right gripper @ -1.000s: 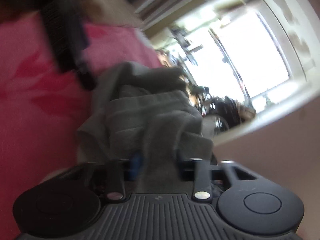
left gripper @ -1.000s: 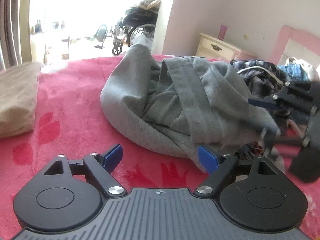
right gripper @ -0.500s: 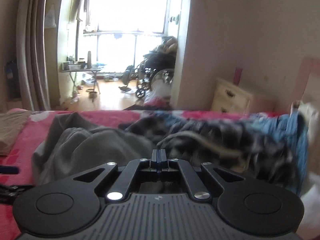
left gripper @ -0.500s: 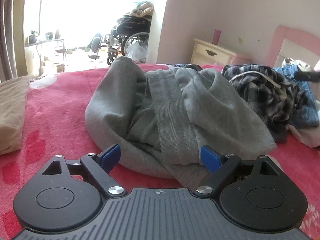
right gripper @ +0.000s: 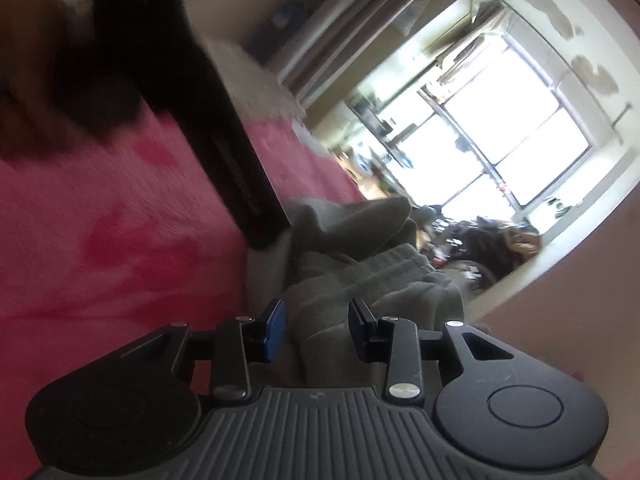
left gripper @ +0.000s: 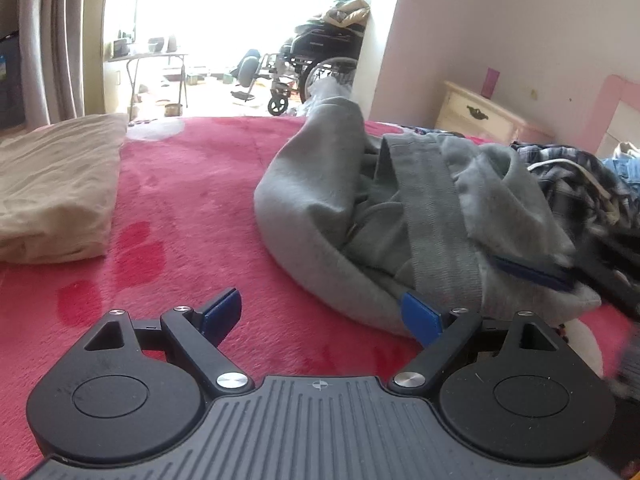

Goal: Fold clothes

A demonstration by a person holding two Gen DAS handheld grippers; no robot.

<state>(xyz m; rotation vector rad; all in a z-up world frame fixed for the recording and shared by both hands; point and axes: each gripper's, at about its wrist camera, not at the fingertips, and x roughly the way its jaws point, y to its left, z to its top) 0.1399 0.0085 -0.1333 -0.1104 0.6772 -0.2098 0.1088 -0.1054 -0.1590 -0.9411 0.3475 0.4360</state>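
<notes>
Red bed blanket [left gripper: 192, 208] | grey sweatpants [left gripper: 400, 216] heaped mid-bed | left gripper [left gripper: 320, 312] spread wide, empty, at their near hem | right gripper [right gripper: 316, 328] apart, straddling cloth | grasping stage; next: pinch, spread flat.

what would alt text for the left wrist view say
An open left hand-held gripper hovers over a red blanket, just short of a crumpled grey sweatshirt. A folded beige cloth lies to the left, a pile of plaid clothes to the right, and a wheelchair stands beyond.
</notes>
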